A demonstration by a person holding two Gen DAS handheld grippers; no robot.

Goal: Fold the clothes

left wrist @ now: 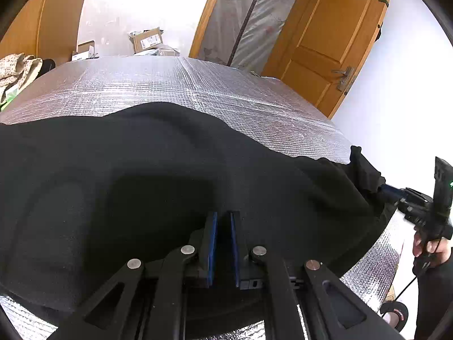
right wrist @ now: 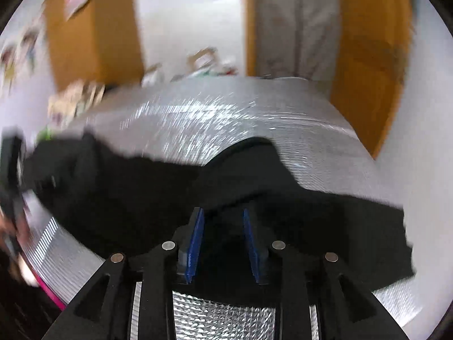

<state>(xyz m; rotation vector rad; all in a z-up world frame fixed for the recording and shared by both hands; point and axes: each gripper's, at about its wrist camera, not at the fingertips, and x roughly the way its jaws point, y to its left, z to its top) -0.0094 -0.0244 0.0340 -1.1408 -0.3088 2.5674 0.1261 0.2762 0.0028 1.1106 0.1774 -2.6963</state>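
- One big table (left wrist: 170,85) wrapped in silver foil-bubble sheet, filling most of both views; doors and boxes behind the far edge, not part of the job.
- Spread across the near half: a black garment (left wrist: 141,175), mostly flat, far hem wavy, one end spilling over the right edge of the table. Same cloth in the right wrist view (right wrist: 127,192), with a raised fold humped up just ahead of the fingers.
- Progress, as a guess: early. No neat rectangle, no stacked layers showing, just the one hump that looks like a fold getting started. Pretty much all the squaring up left to do.
- Left gripper (left wrist: 223,243) low at the near edge, blue pads nearly together with black cloth between them, so clamped on the garment by the look of it.
- Right gripper (right wrist: 223,243) with jaws apart, dark cloth lying in the gap but pads not pressing on it, so let go. View heavily blurred, so edges hard to read.
- Off the right edge in the left view: a hand (left wrist: 427,248) wrapped round the other tool's handle.
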